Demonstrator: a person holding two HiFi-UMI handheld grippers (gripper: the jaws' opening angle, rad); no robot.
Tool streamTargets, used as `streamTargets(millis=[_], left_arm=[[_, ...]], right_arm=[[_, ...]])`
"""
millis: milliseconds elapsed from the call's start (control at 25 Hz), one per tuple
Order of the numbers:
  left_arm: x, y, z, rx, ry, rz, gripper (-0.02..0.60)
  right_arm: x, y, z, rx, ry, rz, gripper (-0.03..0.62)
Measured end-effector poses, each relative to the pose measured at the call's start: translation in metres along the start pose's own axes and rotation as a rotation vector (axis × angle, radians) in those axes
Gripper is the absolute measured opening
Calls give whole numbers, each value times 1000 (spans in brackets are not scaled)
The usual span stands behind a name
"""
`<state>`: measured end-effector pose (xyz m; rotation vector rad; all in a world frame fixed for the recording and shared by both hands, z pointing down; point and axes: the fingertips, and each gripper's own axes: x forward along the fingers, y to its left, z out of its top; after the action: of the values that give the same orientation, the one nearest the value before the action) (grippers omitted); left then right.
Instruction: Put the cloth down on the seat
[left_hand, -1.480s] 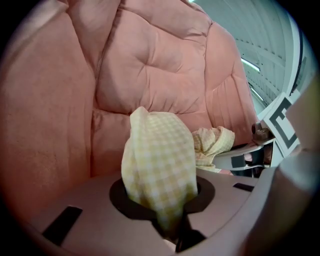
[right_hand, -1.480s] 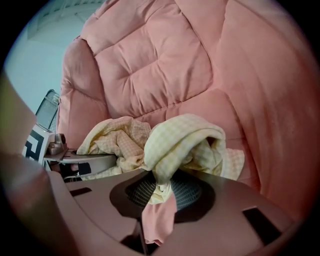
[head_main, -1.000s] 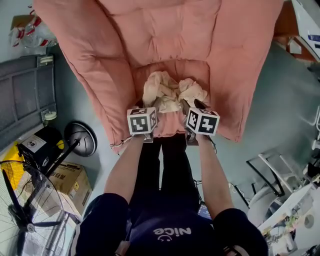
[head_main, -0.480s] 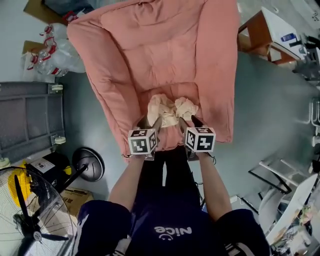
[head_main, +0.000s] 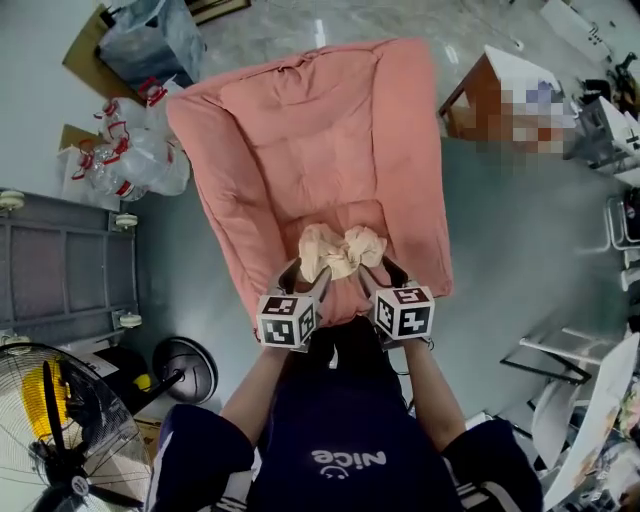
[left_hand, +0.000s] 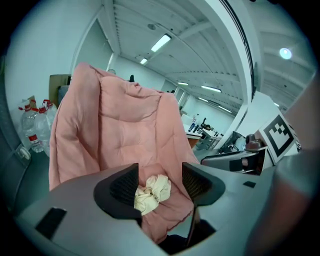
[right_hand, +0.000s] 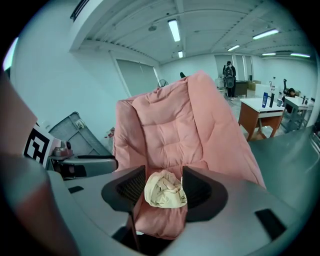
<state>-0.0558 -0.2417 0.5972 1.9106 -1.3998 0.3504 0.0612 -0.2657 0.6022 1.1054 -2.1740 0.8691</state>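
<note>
Two-handed, leaves cream cloth (head_main: 342, 250) bunched on the pink seat (head_main: 350, 213), near its front edge. Holds right gripper (right_hand: 160, 189) spread and empty before the seat; opens jaws of left gripper (left_hand: 157, 186), nothing pinched. Looks soft, light, limp; best retaken by a raised fold.

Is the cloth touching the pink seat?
Touching. The left gripper view shows the cloth lying crumpled right on the pink seat, with no gap underneath it.
</note>
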Motion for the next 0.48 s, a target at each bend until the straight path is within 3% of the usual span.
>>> streamTargets(millis=[320,480], left_arm=[[-64,-37,24,111,-78,-66,290],[-95,-45,34,111,-115,-65,293]], right_arm=[[-67,38,26,-71,-122,5,212],[-97,57,43,-131,-189,8,212]])
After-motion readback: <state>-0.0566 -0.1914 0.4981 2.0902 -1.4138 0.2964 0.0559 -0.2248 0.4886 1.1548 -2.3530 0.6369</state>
